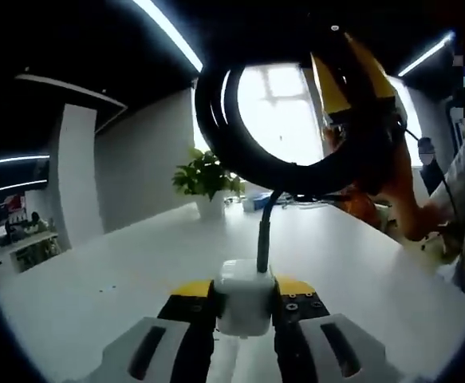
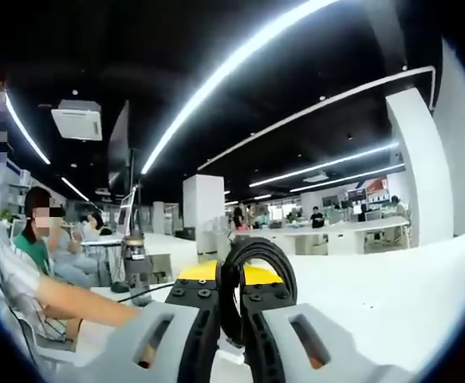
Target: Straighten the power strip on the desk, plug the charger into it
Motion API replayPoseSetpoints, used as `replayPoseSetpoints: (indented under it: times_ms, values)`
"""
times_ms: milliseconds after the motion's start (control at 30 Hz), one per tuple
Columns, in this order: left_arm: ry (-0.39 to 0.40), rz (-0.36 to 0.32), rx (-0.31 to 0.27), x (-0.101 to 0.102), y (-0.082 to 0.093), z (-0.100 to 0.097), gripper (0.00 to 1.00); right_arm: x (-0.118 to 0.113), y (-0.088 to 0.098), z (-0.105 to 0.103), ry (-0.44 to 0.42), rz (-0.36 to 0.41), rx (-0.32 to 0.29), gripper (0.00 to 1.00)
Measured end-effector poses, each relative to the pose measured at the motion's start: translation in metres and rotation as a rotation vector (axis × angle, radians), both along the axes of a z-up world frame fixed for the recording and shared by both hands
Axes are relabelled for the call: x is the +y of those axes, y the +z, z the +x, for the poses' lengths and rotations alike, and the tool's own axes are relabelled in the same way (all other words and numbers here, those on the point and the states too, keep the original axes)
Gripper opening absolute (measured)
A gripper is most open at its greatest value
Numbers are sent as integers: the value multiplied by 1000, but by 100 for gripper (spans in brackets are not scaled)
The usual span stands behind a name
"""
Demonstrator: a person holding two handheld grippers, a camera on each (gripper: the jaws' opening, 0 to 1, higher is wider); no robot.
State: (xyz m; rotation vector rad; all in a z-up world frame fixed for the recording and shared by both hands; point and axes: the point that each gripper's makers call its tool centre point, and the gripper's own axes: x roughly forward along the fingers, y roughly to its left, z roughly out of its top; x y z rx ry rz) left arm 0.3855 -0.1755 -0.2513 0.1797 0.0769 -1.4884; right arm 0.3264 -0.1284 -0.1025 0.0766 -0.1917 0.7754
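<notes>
Left gripper [image 1: 244,307] clamps white charger [image 1: 244,294] between its yellow-tipped jaws, over white desk [image 1: 96,279] — held ready for plugging, likely. Black cable [image 1: 216,120] rises from charger, loops overhead. Right gripper [image 2: 230,307] pinches cable loop [image 2: 256,255] — probably keeping slack clear. Power strip: cannot place it. Potted plant [image 1: 206,179] in white pot [image 1: 210,206] at desk's far end.

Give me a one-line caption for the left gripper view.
The left tool grips a white charger above the white desk, its black cable looping up to the right tool.
</notes>
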Motion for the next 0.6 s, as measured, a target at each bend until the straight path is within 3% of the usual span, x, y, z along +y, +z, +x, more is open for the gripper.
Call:
replayPoseSetpoints:
  times_ms: [333, 600]
  values:
    - [-7, 1, 39, -9, -12, 26, 26, -3, -11, 32, -35, -42, 28, 5]
    - [4, 16, 39, -10, -19, 36, 26, 1, -18, 44, -44, -64, 46, 5]
